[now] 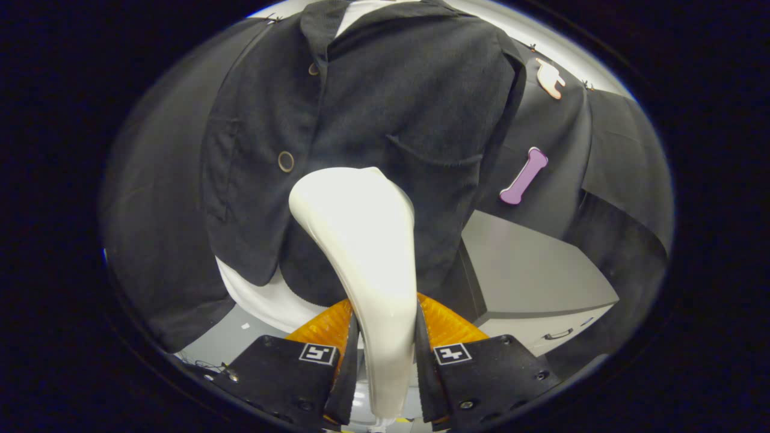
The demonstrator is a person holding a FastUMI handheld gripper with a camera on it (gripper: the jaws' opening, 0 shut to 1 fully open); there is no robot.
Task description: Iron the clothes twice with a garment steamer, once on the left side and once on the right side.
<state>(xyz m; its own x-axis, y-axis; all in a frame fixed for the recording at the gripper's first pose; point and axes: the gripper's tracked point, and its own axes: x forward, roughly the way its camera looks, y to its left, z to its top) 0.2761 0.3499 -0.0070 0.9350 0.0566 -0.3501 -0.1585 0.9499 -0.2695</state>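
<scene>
Gripper (385,361) jaws clamped on steamer (361,240) handle.

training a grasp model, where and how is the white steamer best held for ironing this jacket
As now: the tongs clamp the steamer on its narrow handle, one finger on each flat side, coming from behind. That leaves its wide head free, facing the dark jacket.

Camera rides the tongs (385,355), facing the jacket (373,120) closely.

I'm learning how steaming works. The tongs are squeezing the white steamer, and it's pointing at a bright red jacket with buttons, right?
Not quite. In the gripper view the tongs do squeeze the white steamer, and it points at a jacket with buttons, but the jacket is black, not bright red.
</scene>
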